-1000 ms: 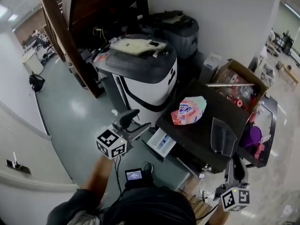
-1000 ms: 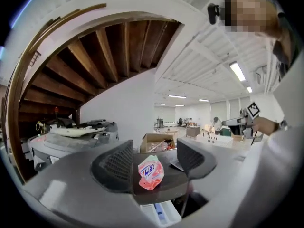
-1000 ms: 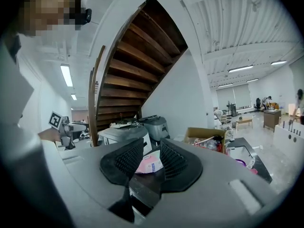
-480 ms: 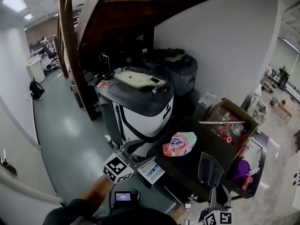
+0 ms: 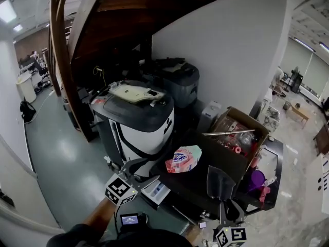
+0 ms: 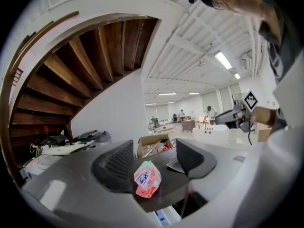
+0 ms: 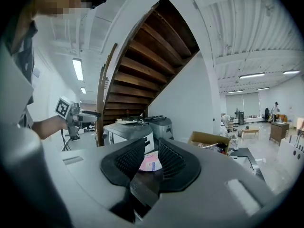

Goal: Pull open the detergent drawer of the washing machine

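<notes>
— So, is the detergent drawer (image 5: 156,191) out yet?

— It looks that way. It juts from the front of the washing machine (image 5: 201,185), on the side toward the person's left. It shows as a white tray with blue inside, well clear of the dark front. Whether it is at full travel cannot be told from above.

— Does anything have hold of it?

— No. The left hand-held gripper (image 5: 145,172) hangs just beside the drawer and a little above it. Its jaws stand apart with nothing between them. Through the gap, only the pink detergent bag (image 5: 183,159) on the machine's top shows, far off. The right hand-held gripper (image 5: 219,179) is over by the machine's other side, its jaws drawn to a narrow slit and empty too.

— What is left, then?

— Little, by the look of it. The pull seems done and neither gripper touches the drawer. At most, someone could check that it is fully out. The cardboard box (image 5: 236,133) beyond plays no part.
</notes>
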Motion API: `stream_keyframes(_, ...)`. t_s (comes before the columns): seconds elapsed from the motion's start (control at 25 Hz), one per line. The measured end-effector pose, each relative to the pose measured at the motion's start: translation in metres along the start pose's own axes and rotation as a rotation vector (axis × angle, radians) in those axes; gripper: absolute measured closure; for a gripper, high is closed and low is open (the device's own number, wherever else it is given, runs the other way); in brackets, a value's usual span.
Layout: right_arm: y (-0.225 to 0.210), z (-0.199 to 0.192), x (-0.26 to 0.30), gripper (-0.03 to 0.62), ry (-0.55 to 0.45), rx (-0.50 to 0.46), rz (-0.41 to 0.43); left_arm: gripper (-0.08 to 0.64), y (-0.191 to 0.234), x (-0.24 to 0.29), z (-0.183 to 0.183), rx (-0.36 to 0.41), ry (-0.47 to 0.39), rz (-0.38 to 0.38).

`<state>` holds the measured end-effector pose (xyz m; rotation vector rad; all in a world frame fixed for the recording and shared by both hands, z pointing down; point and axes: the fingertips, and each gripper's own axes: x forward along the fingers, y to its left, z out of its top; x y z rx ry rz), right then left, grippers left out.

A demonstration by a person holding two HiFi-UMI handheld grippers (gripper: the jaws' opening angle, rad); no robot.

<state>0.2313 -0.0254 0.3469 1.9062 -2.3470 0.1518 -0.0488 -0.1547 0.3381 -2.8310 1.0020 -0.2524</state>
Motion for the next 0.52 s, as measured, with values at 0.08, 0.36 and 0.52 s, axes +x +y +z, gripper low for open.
stream_keyframes(0.08,-0.004,-0.003,0.002,0.502,-0.021,0.002,-0.002,0.225,0.002,-0.005,-0.002,-0.005,0.003,0.013)
stream_keyframes(0.36,-0.005,-0.011,-0.002,0.503,-0.013,0.014,-0.019,0.225,0.001,-0.005,-0.012,-0.019,0.021,0.006)
stream_keyframes(0.52,-0.010,-0.016,-0.003,0.503,-0.004,0.010,-0.016,0.225,-0.003,-0.002,-0.014,-0.024,0.019,0.010)
